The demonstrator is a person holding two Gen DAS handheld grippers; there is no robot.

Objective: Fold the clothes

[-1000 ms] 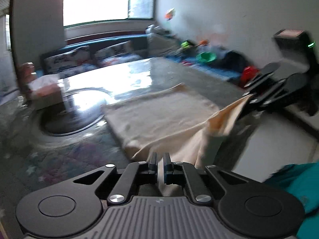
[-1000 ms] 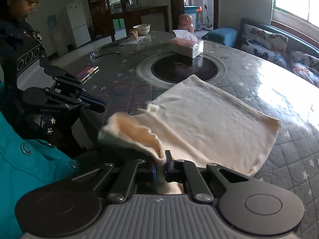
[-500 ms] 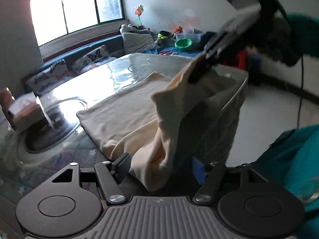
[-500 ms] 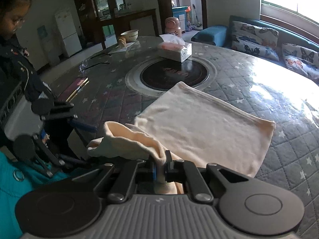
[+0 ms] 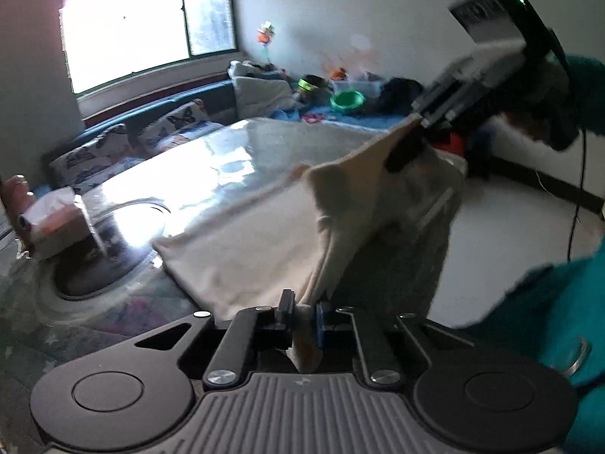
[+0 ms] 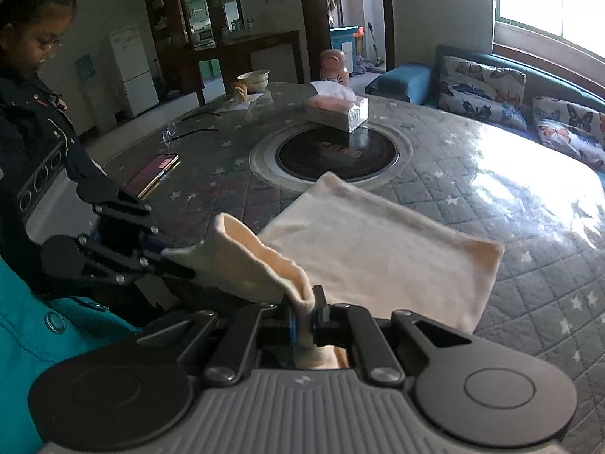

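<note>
A cream garment (image 6: 378, 257) lies folded flat on the quilted table (image 6: 472, 174), and its near edge is lifted off the table's rim. The left gripper (image 5: 302, 306) has a hanging fold of the garment (image 5: 245, 242) between its jaws, which are closing with the pads on the cloth. In the right wrist view this left gripper (image 6: 177, 261) holds the raised edge's far end. The right gripper (image 6: 304, 308) is shut on the other corner. From the left wrist view, the right gripper (image 5: 408, 151) holds that corner up high.
A tissue box (image 6: 336, 108) stands by the black round inset (image 6: 336, 153) at the table's middle. A book (image 6: 153, 176), a bowl (image 6: 253, 79) and a pink flask (image 6: 334, 66) lie further off. A person in a dark jacket (image 6: 34, 113) stands at the left.
The left gripper opened wide half a second ago and has since closed on a hanging fold of the garment. The right gripper kept its grip and holds its corner higher.
</note>
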